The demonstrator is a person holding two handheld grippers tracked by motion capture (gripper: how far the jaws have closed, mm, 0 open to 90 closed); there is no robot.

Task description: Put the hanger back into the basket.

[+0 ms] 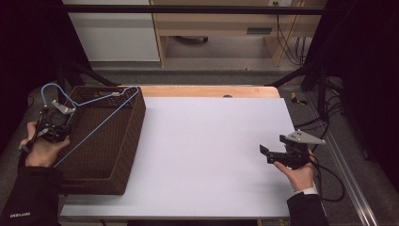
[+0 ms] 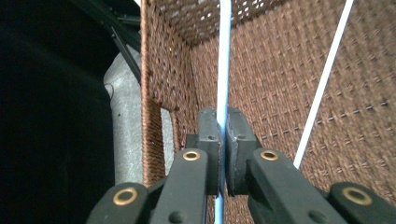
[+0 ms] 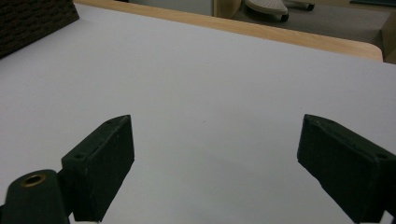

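The desk [image 1: 207,155] has a pale white top with a wooden edge at its far side. On the left part of the desk stands a brown woven basket [image 1: 127,141], long and rectangular, reaching from the far side toward the near side. A light blue wire hanger [image 1: 101,120] lies across the open top of the basket; its hook curls out past the basket's far left corner.

The left claw [image 1: 49,127] is at the left rim of the basket, held by the person's left hand [image 1: 42,150]. In the left gripper view its jaws are pressed together on one blue wire of the hanger, which runs straight up between the pads.

The right claw [image 1: 266,153] is at the right side of the desk, well apart from the basket, in the person's right hand [image 1: 299,174]. Its jaws are spread wide over the bare desk top, and nothing is between them.
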